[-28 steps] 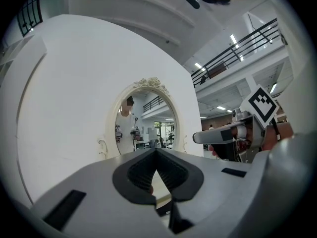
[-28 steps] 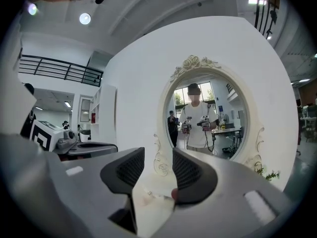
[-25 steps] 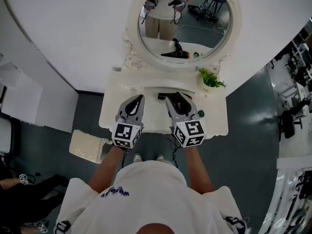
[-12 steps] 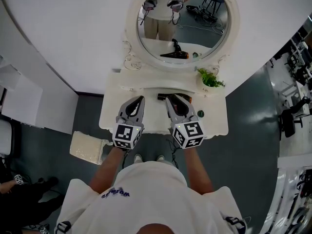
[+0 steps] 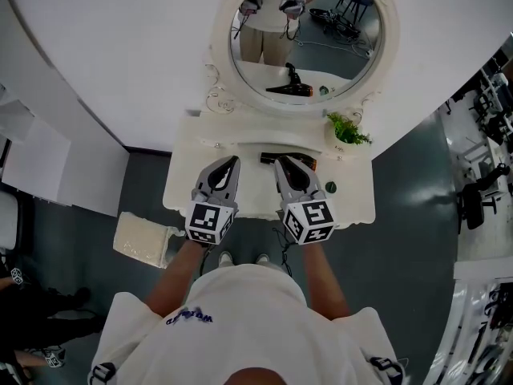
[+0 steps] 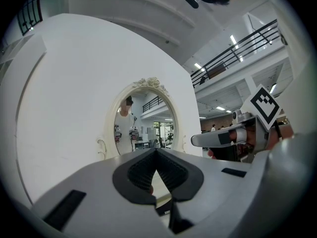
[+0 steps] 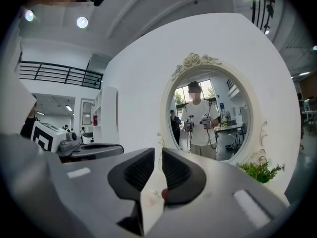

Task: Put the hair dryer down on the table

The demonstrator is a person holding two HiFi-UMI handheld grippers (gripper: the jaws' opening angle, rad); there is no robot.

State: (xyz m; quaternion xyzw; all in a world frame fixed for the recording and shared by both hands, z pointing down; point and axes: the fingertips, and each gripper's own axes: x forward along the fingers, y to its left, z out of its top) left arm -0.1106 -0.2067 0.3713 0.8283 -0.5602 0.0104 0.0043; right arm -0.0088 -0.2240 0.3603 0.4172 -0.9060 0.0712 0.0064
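The black hair dryer [image 5: 268, 159] lies on the white vanity table [image 5: 186, 179], just below the mirror; most of it is hidden behind my right gripper. My right gripper [image 5: 280, 163] hovers over the dryer. Its jaws are closing to a narrow gap, and the right gripper view [image 7: 158, 155] shows nothing between the pads. My left gripper [image 5: 231, 162] is held beside it over the table's front, apart from the dryer. Its jaw tips meet with nothing in them in the left gripper view [image 6: 156, 151].
An oval mirror [image 5: 304, 38] in an ornate white frame stands at the table's back against the white wall and shows the dryer's reflection. A small green plant [image 5: 346, 129] sits at the back right, a small dark round thing [image 5: 330, 187] at the right. A pale cushion [image 5: 144, 241] lies on the floor, left.
My right gripper's jaws have drawn closer together over the dryer. Both grippers have stayed almost in place.
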